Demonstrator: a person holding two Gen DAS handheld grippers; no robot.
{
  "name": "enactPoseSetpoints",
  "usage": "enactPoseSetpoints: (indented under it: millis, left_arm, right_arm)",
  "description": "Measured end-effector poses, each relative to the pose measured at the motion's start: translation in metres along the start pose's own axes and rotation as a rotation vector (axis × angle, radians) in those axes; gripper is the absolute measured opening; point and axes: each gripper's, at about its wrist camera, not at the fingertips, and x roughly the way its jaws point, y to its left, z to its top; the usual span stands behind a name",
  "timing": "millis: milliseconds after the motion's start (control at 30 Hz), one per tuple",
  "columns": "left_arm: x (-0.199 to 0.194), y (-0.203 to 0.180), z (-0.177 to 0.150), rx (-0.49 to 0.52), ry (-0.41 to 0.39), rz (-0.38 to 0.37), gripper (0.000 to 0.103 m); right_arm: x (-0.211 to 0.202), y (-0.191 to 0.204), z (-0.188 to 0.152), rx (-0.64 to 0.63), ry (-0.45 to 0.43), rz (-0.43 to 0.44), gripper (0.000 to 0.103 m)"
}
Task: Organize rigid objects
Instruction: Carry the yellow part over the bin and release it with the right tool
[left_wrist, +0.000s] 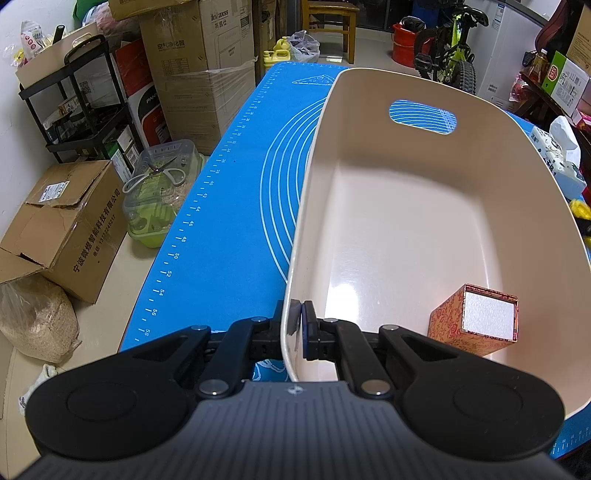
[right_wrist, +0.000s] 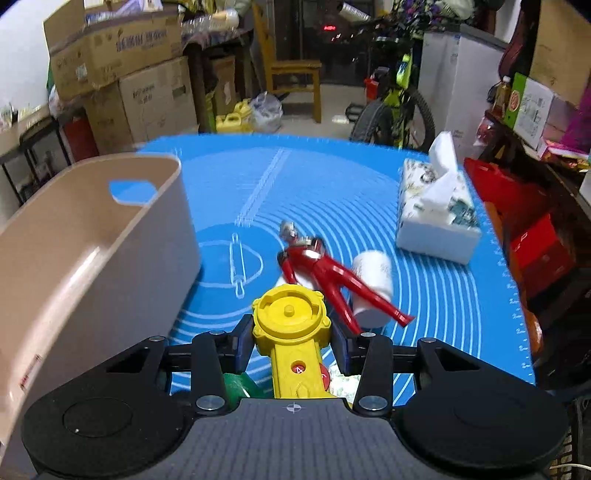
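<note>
A beige plastic bin (left_wrist: 406, 206) stands on the blue mat (left_wrist: 236, 192). My left gripper (left_wrist: 300, 321) is shut on the bin's near left wall. Inside the bin, near the front right, stands a red patterned box (left_wrist: 476, 317) with white foam on top. In the right wrist view the bin (right_wrist: 92, 266) is at the left. My right gripper (right_wrist: 291, 343) is shut on a yellow toy (right_wrist: 290, 325) and holds it above the mat (right_wrist: 332, 184). A red action figure (right_wrist: 321, 269) lies on a white cup (right_wrist: 373, 280) just beyond it.
A tissue box (right_wrist: 436, 214) sits on the mat at the far right. Red boxes (right_wrist: 524, 229) lie past the right edge. Cardboard boxes (left_wrist: 62, 225), a clear container (left_wrist: 162, 188) and a black rack (left_wrist: 81, 107) stand on the floor at the left. A bicycle (right_wrist: 395, 103) and a chair (right_wrist: 291, 74) stand behind.
</note>
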Motion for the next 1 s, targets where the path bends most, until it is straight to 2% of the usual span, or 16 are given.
enactPoseSetpoints:
  millis: [233,500,733,867,1000]
  left_arm:
    - [0.0,-0.001,0.0,-0.001,0.001,0.001,0.009]
    - [0.0,-0.001,0.0,0.0,0.001,0.001,0.009]
    - [0.0,-0.001,0.001,0.001,0.001,0.002,0.009]
    - [0.0,-0.001,0.001,0.001,0.001,-0.002,0.009]
    - [0.001,0.0,0.001,0.005,0.002,-0.004,0.009]
  right_arm:
    - [-0.037,0.012,0.014,0.038,-0.125,0.027,0.049]
    - [-0.068,0.056,0.034,0.035,-0.227,0.129,0.049]
    - [-0.059,0.111,0.039,-0.018,-0.191,0.202,0.049]
    - [-0.044,0.143,0.035,-0.071,-0.121,0.262,0.049]
    - [-0.026,0.171,0.023,-0.138,-0.042,0.265,0.049]
